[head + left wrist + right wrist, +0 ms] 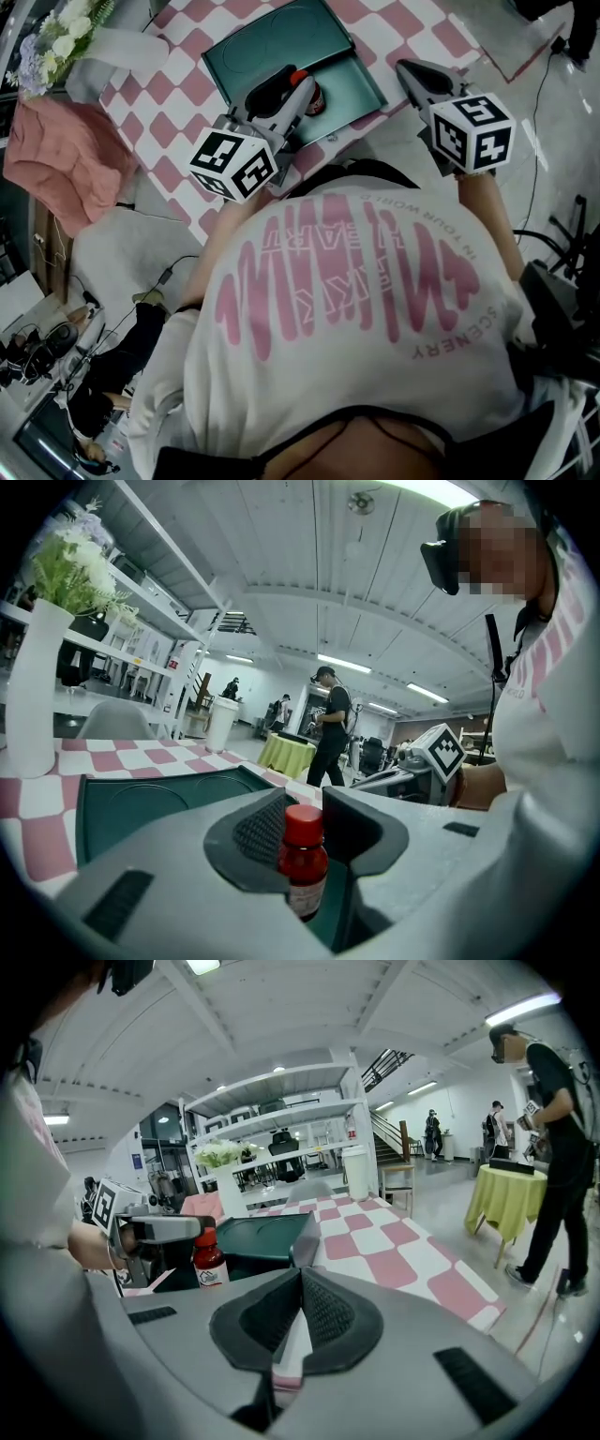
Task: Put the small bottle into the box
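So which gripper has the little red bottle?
The left gripper: the small bottle is clamped between its jaws. The right gripper has its jaws together, empty.

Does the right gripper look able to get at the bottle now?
Probably not: the left gripper is clamped on the bottle at the box; the right gripper is shut and apart.

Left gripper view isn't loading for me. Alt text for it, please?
A small red bottle with a red cap is gripped between the grey jaws of the left gripper, over the dark green box on a pink-and-white checked tablecloth. A tall white vase of flowers stands at left.
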Demonstrator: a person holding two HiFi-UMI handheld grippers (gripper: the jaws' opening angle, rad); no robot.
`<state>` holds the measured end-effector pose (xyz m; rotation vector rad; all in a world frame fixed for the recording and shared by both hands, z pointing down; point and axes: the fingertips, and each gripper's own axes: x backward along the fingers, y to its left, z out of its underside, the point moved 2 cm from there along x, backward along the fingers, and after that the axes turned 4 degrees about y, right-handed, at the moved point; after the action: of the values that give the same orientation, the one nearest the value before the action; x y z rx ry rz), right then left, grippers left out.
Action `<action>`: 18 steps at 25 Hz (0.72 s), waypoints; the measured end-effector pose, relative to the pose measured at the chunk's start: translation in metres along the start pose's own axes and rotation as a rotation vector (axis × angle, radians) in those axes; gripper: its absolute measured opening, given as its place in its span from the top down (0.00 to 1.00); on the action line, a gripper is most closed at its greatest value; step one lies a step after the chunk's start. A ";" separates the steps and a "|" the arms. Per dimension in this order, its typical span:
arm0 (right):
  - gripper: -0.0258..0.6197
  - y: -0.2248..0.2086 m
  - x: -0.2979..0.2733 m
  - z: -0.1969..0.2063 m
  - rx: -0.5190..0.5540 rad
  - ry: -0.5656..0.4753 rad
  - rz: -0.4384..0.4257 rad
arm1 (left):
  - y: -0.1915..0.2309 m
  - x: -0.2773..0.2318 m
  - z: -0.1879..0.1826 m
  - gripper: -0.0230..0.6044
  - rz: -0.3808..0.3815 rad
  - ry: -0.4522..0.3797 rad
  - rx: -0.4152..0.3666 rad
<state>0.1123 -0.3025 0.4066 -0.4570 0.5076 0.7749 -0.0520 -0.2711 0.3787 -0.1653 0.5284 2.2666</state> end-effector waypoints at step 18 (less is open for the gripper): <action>0.95 -0.017 -0.007 0.000 -0.023 0.000 0.005 | 0.011 -0.017 0.016 0.76 -0.001 0.086 -0.028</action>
<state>0.1211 -0.3175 0.4140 -0.4772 0.5006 0.7858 -0.0477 -0.2820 0.4014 -0.2787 0.5412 2.2751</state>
